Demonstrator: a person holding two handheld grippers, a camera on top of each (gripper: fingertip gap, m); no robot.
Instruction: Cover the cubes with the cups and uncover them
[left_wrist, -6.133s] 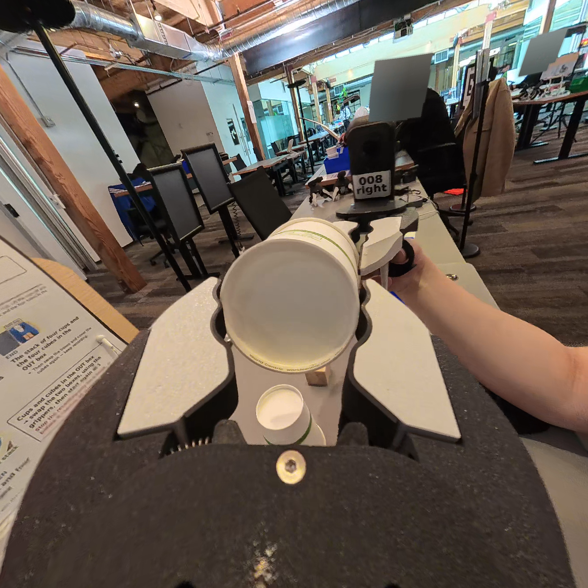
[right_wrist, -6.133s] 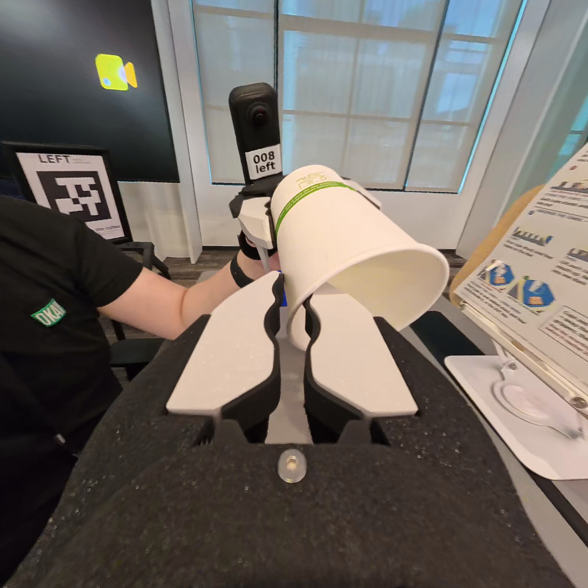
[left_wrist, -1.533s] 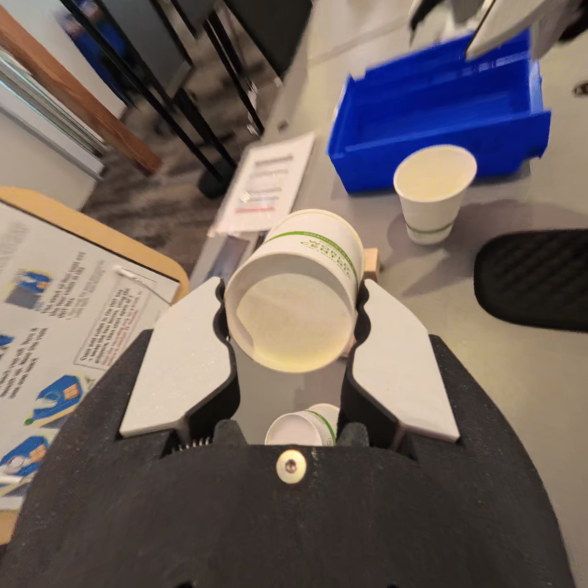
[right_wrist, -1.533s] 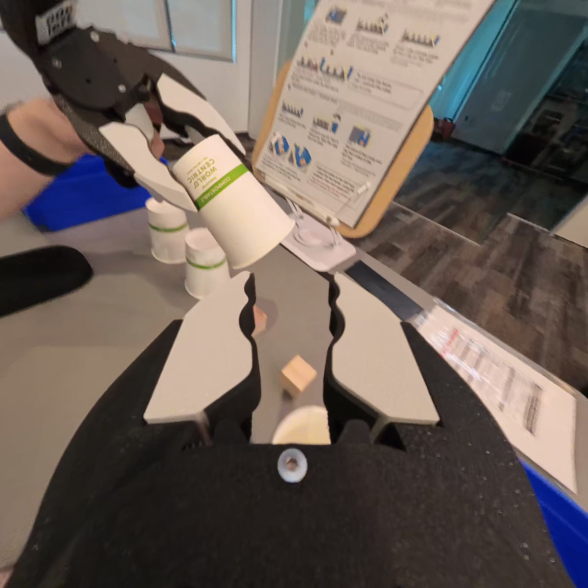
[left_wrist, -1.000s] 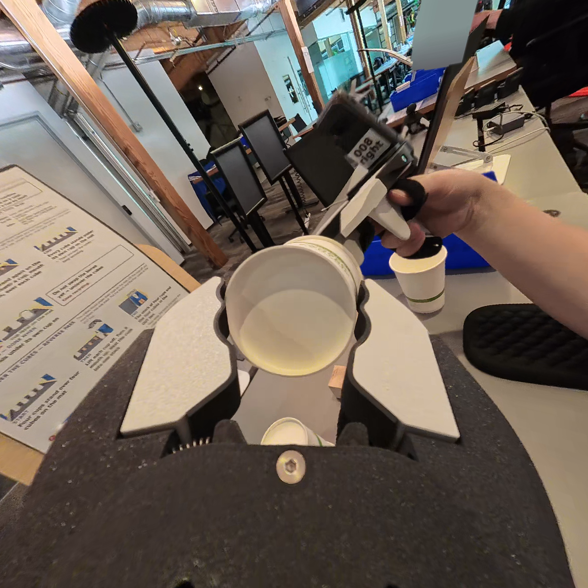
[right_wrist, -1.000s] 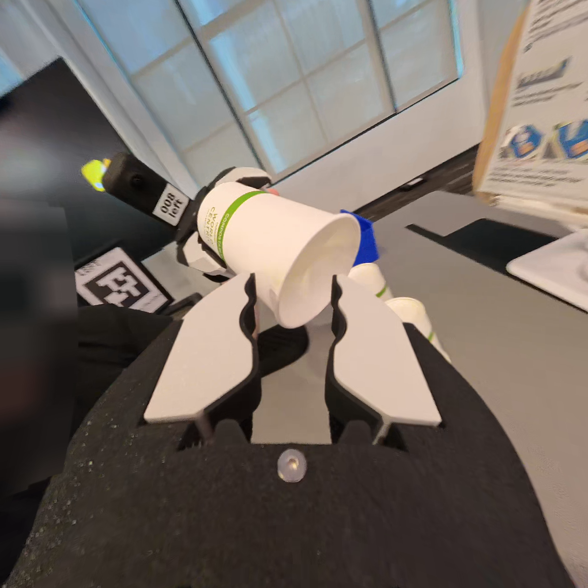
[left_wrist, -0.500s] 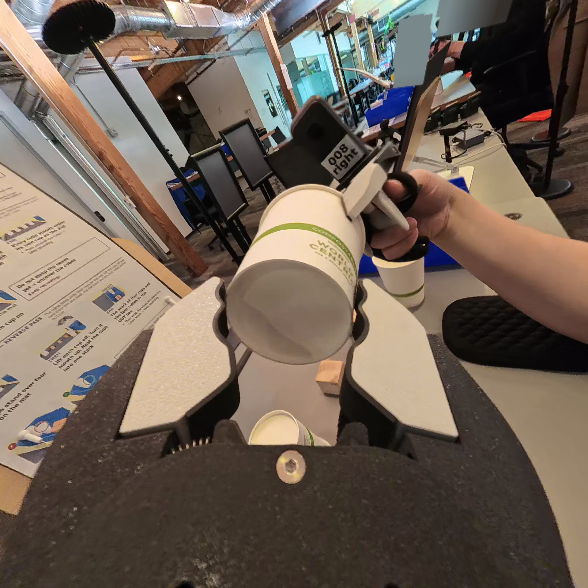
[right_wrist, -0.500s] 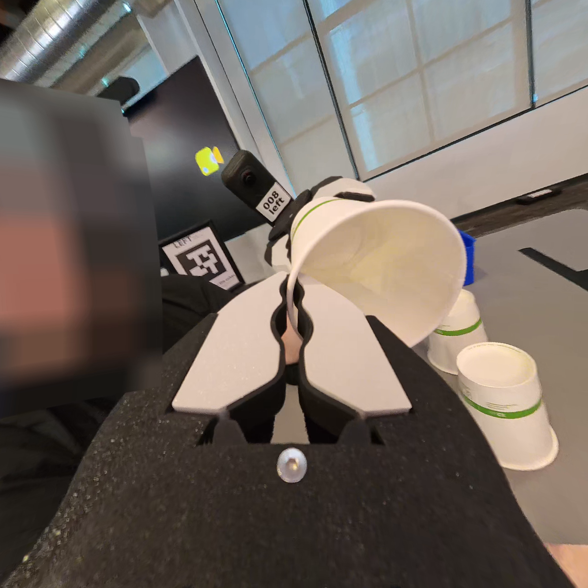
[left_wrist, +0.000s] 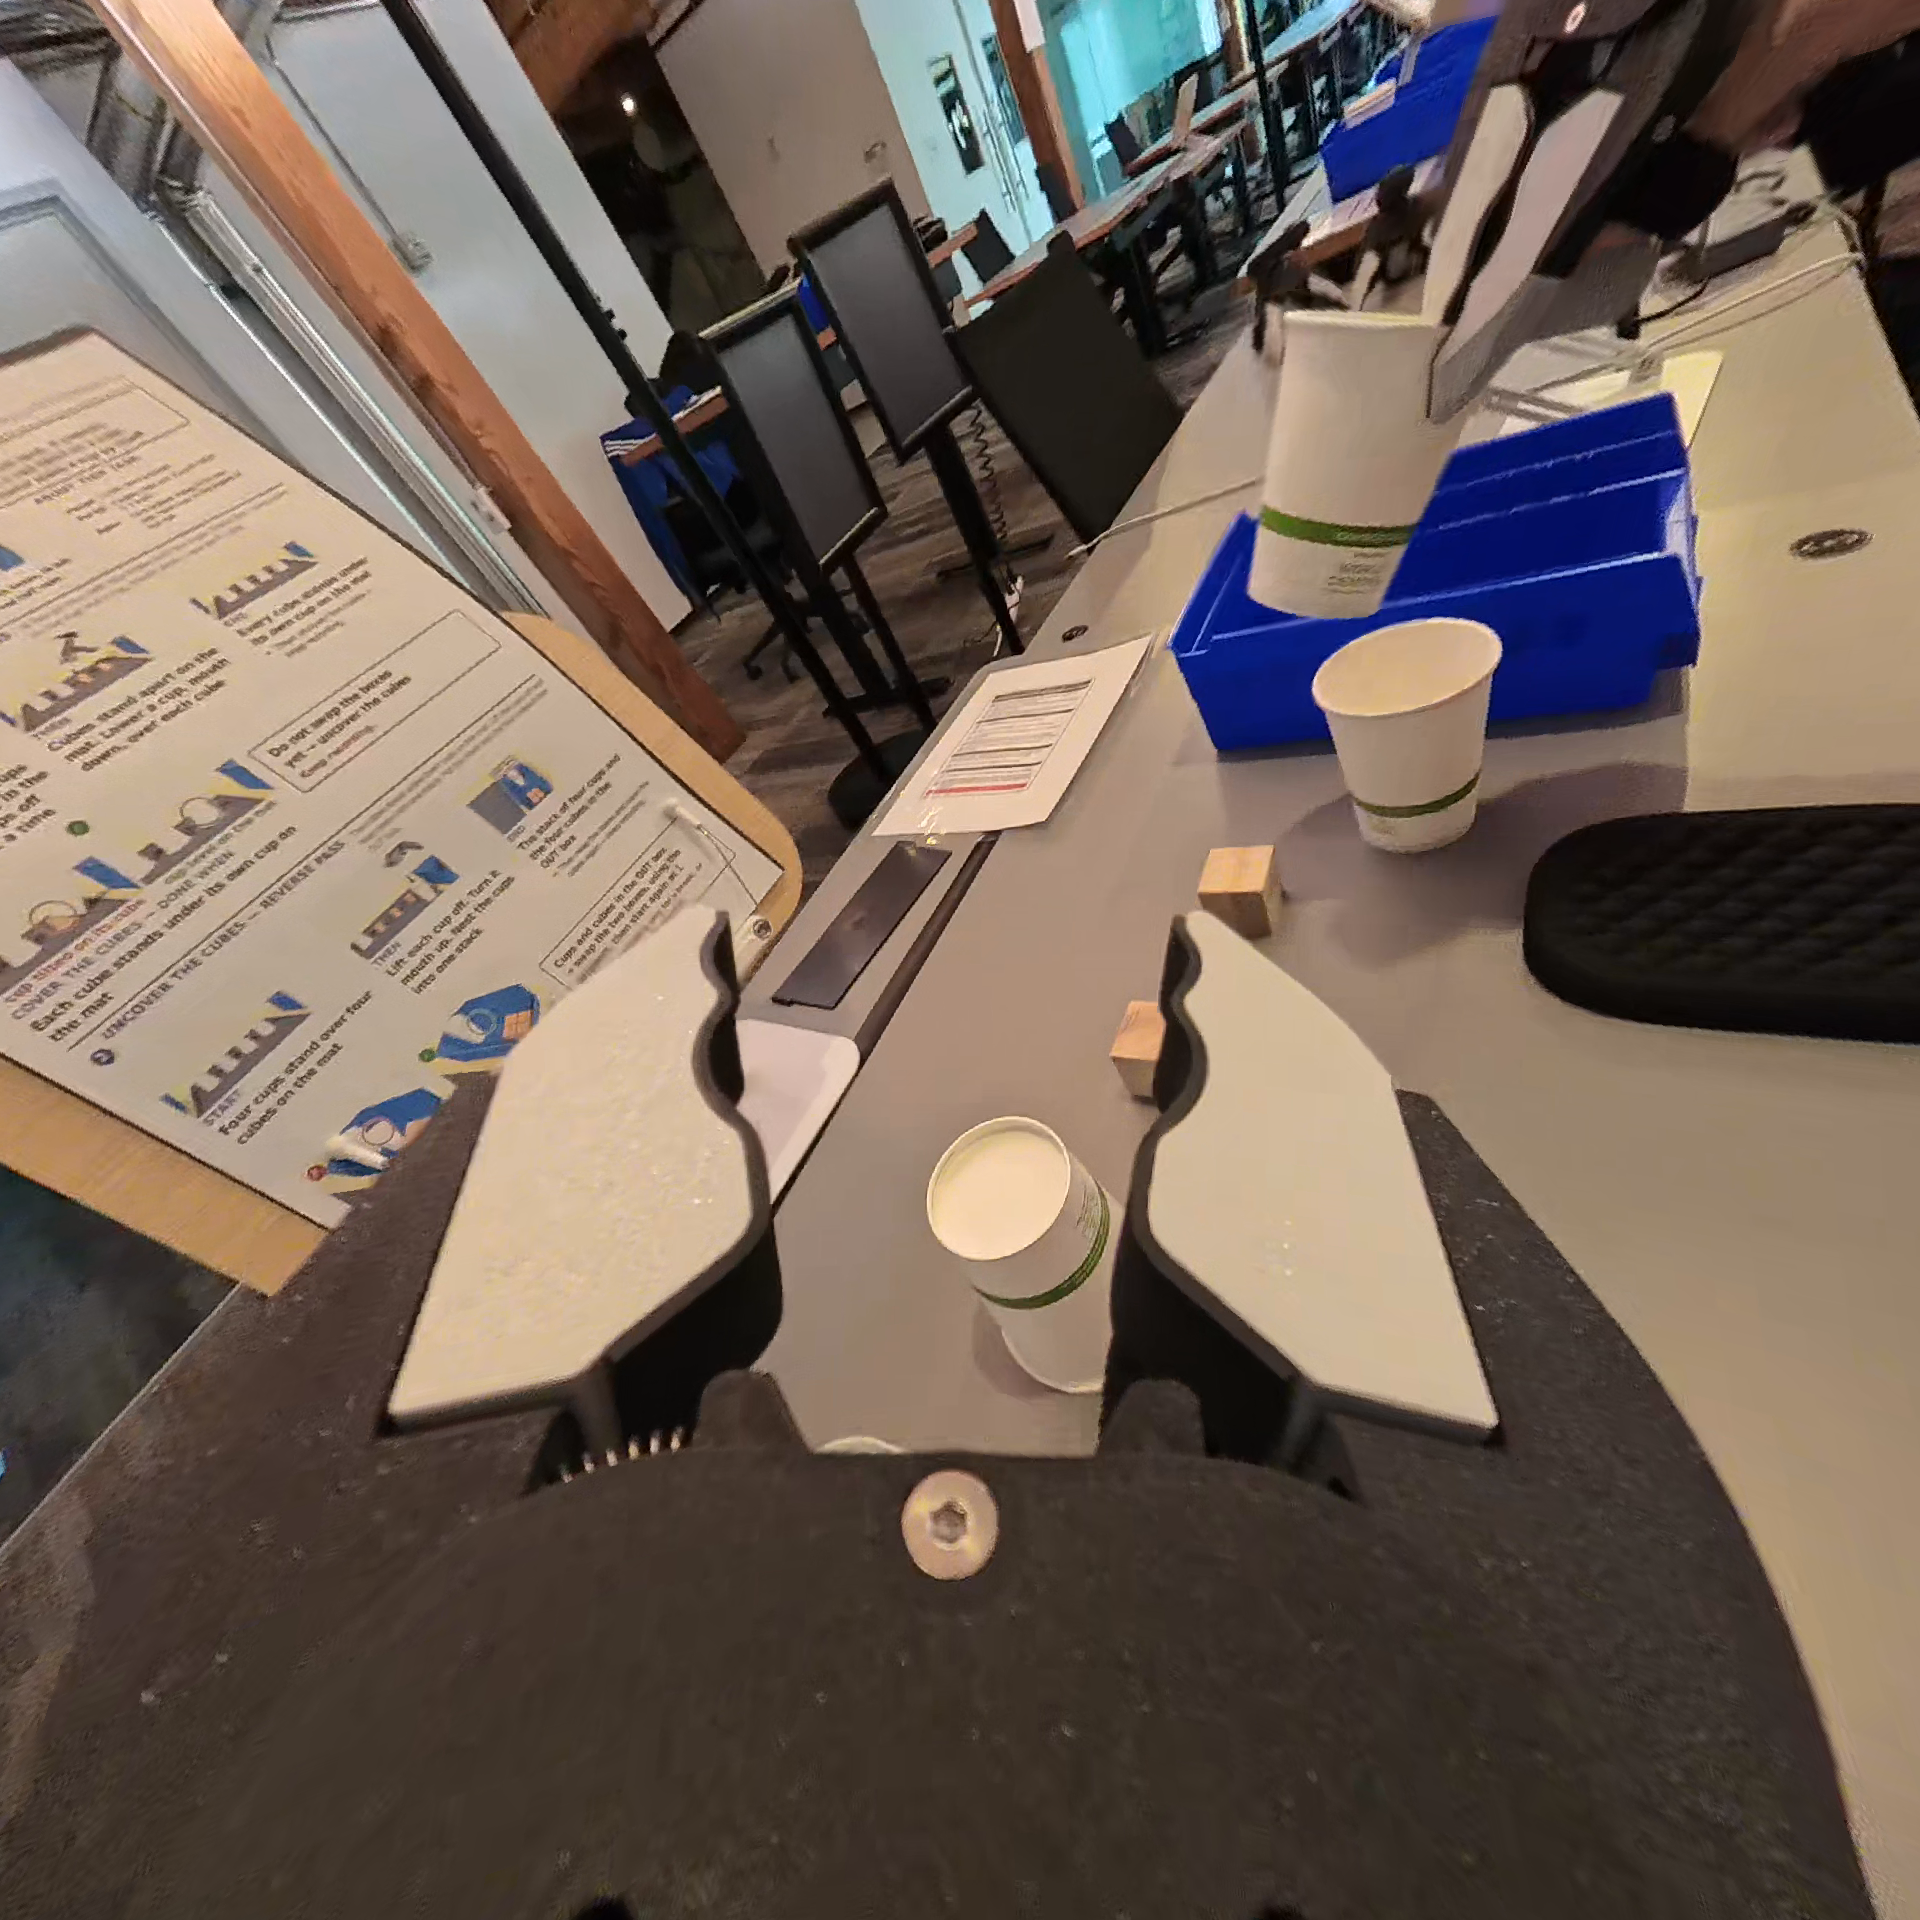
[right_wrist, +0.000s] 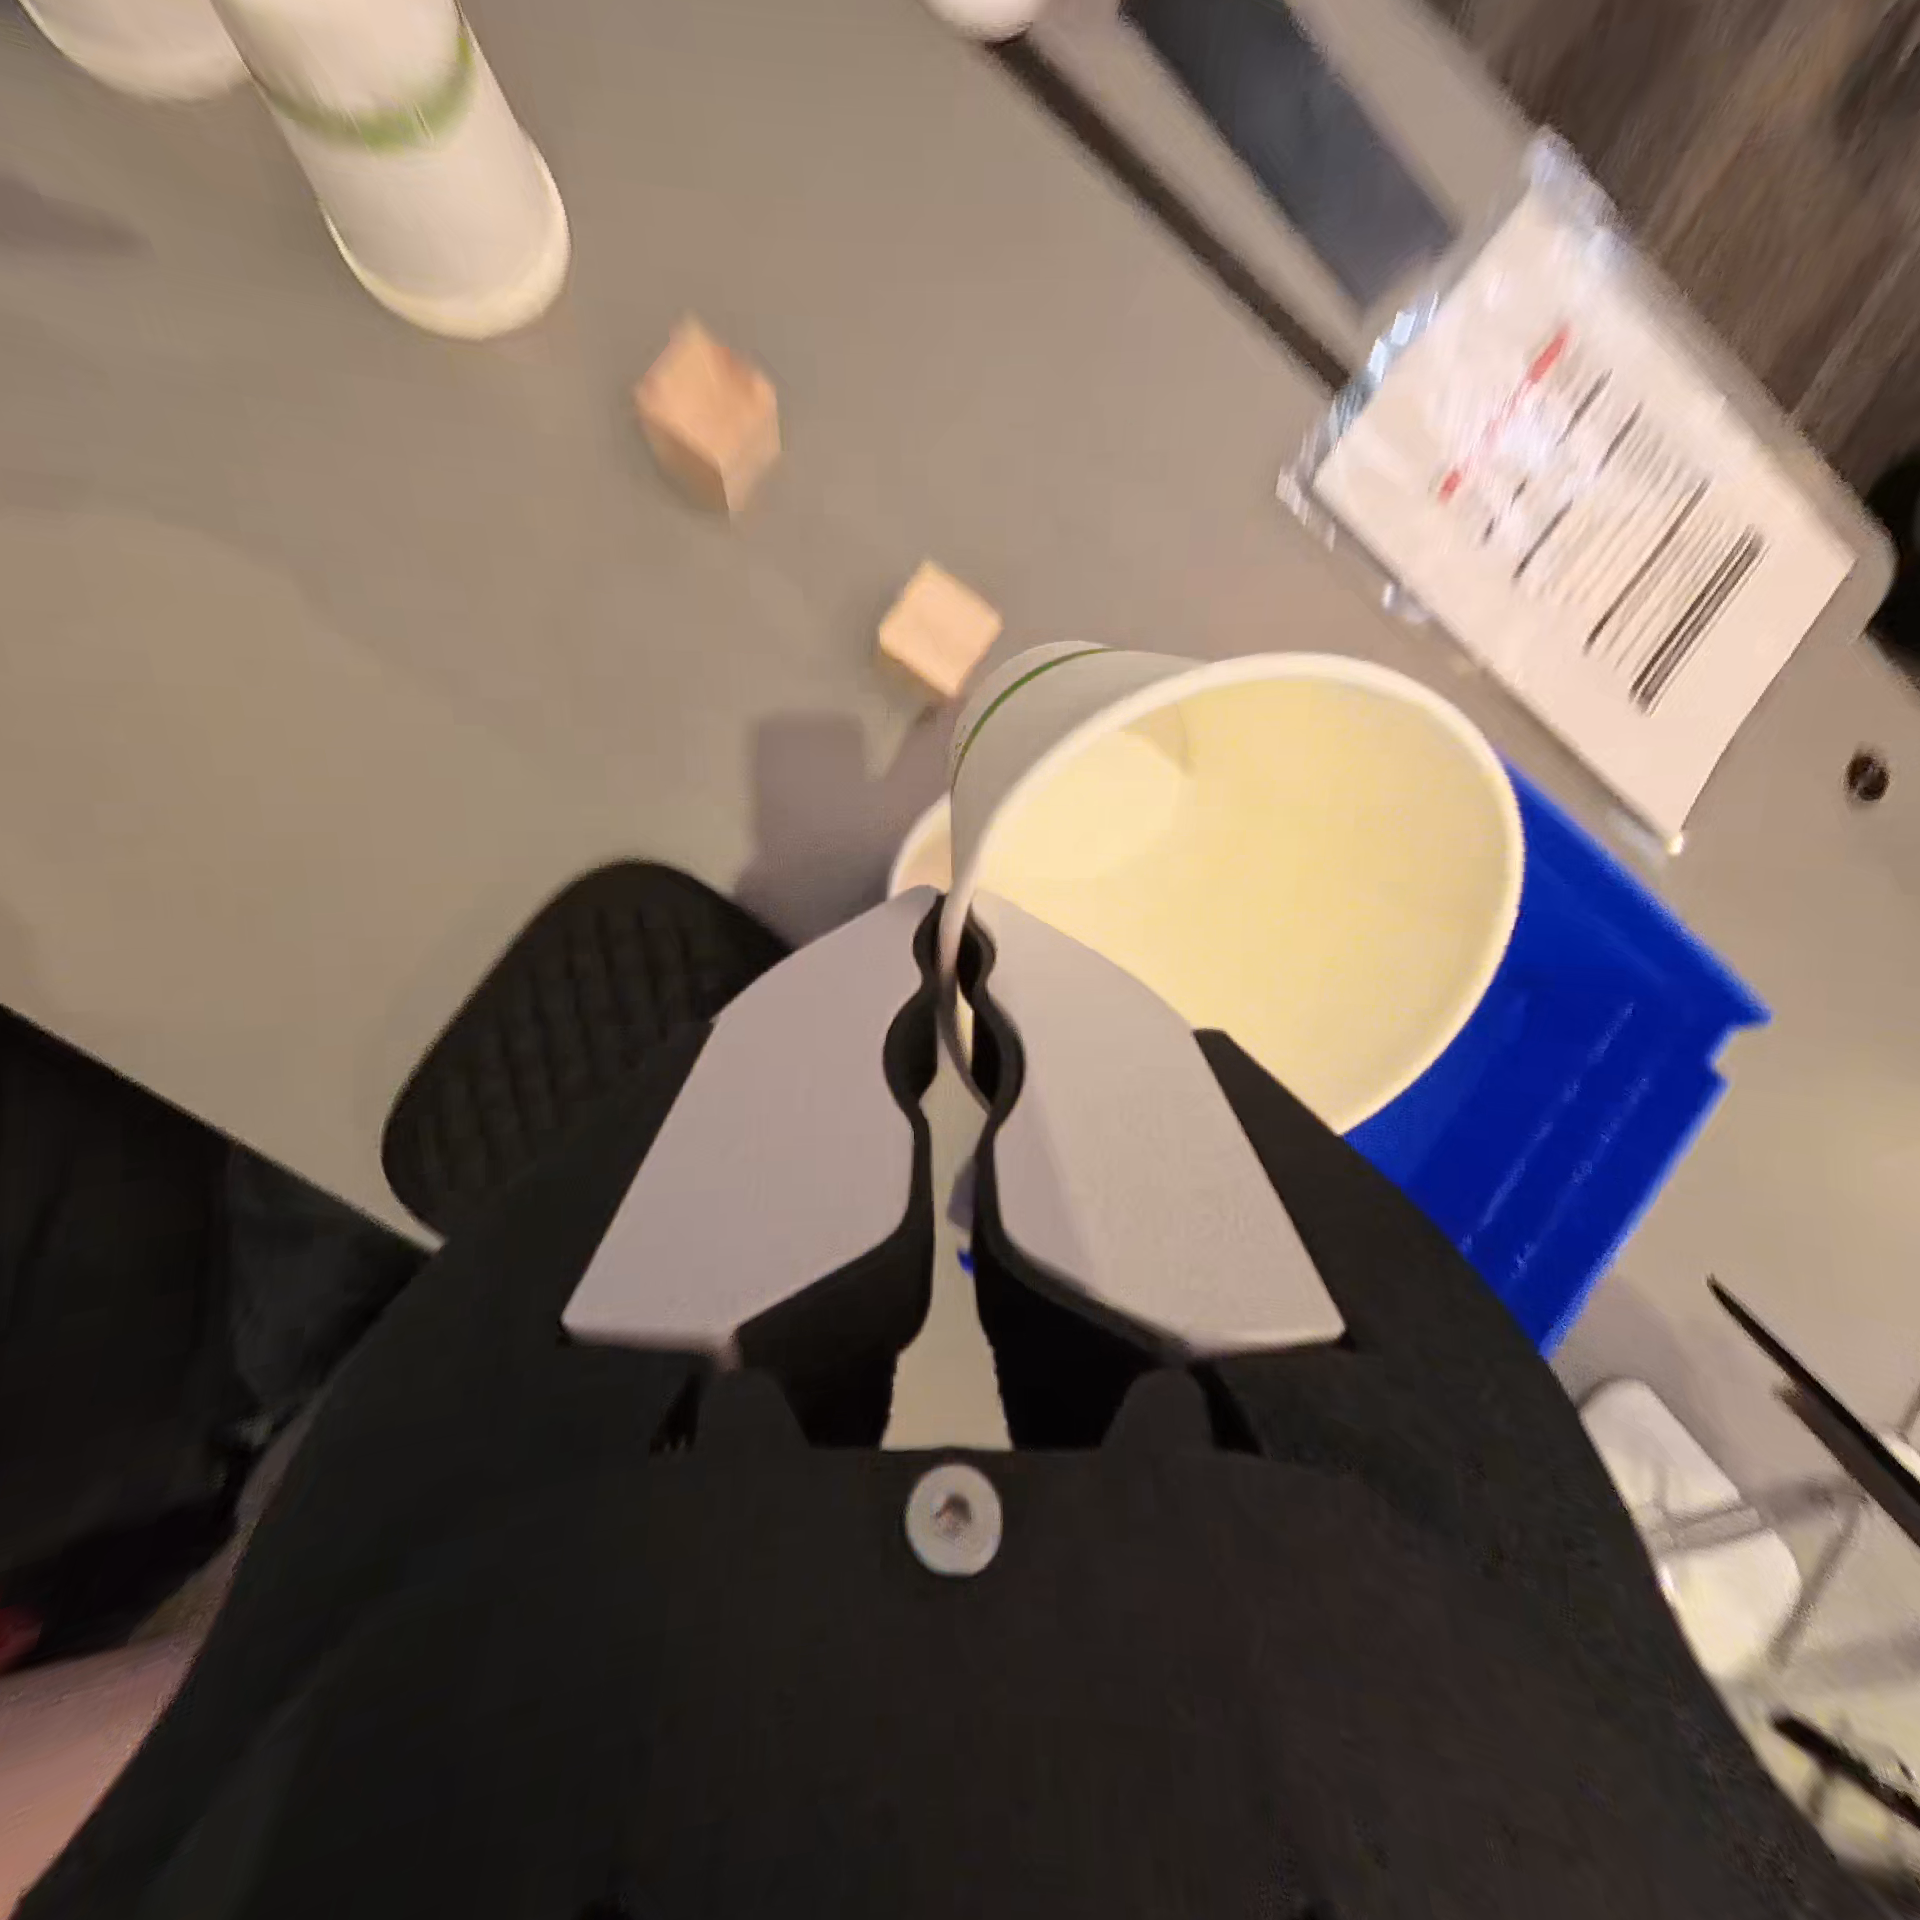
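Your right gripper pinches the rim of a green-banded paper cup; your left gripper gapes empty, printed sheet at twelve o'clock.

I see a grey counter, a slanted wooden post, dark monitors on stands, rows of desks behind, dark patterned carpet, white walls.

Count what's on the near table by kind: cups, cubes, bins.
Paper cups: 4 (held cup in right tool; upright cup; two inverted cups)
Wooden cubes: 2
Blue bin: 1
Total: 7
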